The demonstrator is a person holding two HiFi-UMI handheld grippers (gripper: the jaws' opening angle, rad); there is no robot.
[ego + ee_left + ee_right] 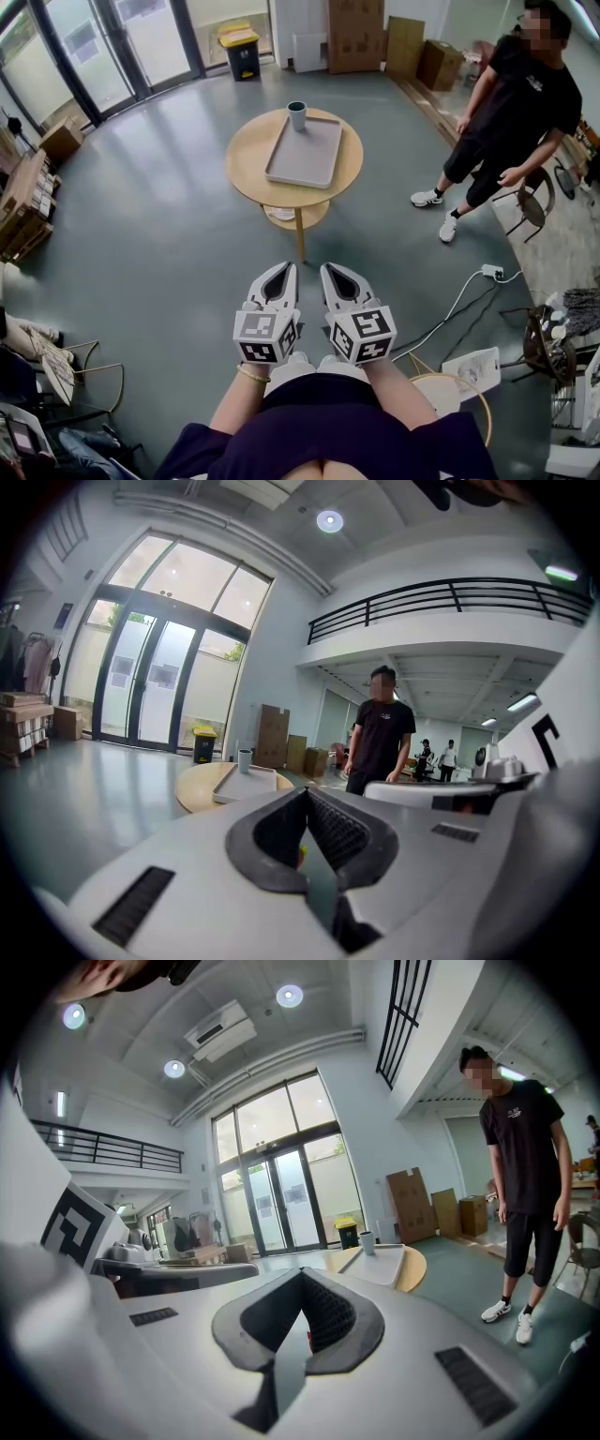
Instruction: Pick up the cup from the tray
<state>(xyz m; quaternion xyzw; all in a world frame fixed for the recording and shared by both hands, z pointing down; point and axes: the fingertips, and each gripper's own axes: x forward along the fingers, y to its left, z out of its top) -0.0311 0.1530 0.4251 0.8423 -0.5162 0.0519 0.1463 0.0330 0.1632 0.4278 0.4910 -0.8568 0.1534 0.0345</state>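
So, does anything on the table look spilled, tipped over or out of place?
Nothing stands out. The cup stands upright at the far end of the grey tray, the tray lies flat on the round wooden table, and no spill shows on either of them.

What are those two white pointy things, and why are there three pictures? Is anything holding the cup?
They are grabbing tools. A person holds the left gripper and the right gripper, one in each hand. One picture comes from a camera on that person's head, looking down. The other two come from cameras riding on each gripper, looking along its jaws. Both grippers are shut and empty. Ahead stands a round wooden table with a grey tray; the cup stands at the tray's far corner, untouched. Another person stands nearby.
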